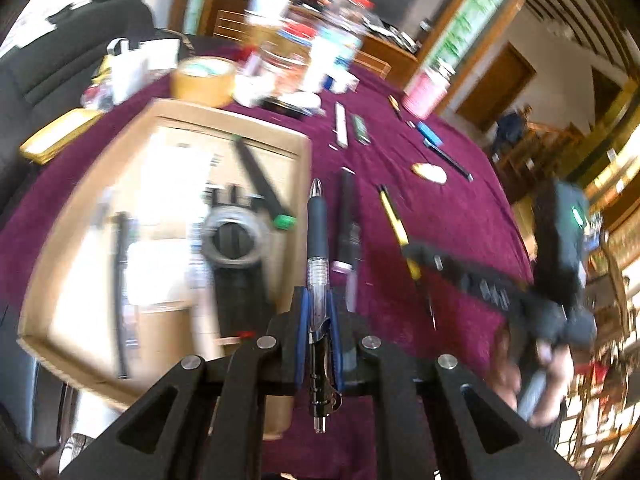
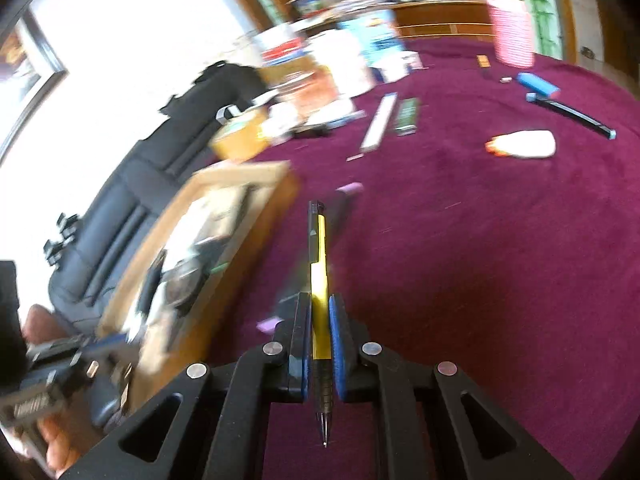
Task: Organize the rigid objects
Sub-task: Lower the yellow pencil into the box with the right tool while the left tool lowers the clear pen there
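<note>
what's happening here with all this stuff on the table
A person is tidying stationery off a maroon tablecloth using two handheld grippers. The left gripper has its jaws shut on a clear retractable pen with a dark grip; the right gripper is shut on a yellow and black pen. A cardboard box beside them already holds a tape roll and markers. More pens and a white bottle lie loose on the cloth.

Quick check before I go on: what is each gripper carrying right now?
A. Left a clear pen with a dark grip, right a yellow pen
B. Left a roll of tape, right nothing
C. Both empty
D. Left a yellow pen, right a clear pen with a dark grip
A: the left gripper is shut on the clear pen with a dark grip, and the right gripper is shut on the yellow pen.
</note>
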